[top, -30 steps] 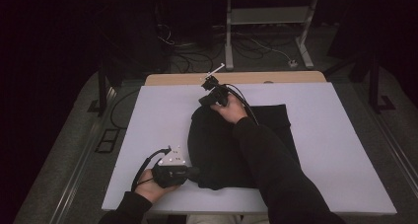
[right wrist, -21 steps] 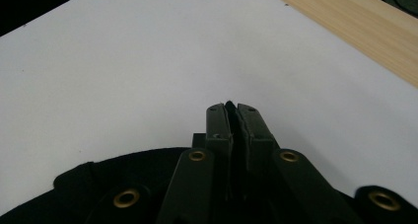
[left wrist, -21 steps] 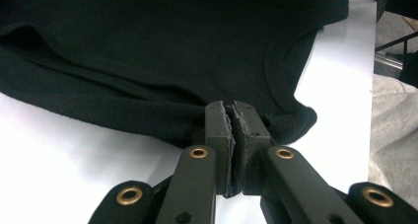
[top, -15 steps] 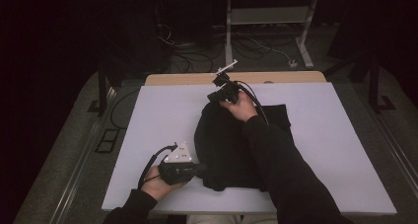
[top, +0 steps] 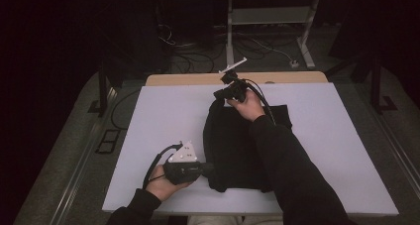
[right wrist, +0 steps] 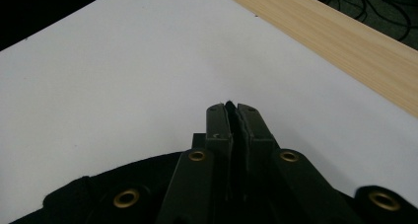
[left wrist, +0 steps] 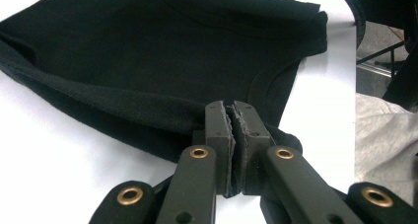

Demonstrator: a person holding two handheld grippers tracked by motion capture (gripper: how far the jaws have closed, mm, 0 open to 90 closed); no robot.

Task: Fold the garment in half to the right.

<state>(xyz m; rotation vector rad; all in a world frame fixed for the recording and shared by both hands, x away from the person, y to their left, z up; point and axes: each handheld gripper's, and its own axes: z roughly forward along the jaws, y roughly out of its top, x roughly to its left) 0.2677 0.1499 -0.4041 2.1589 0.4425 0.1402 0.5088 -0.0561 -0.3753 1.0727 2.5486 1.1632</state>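
Black cloth garment [top: 242, 145] lies on the white surface [top: 163, 116]. At its near edge the left gripper [left wrist: 232, 116] has its fingers clamped on the hem; at its far edge the right gripper [top: 221, 93] pinches fabric too, probably to fold it.

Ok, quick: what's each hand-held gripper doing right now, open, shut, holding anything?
Left hand-held gripper: shut on the near edge of the black garment.
Right hand-held gripper: shut on the garment's far edge, pinching dark fabric.
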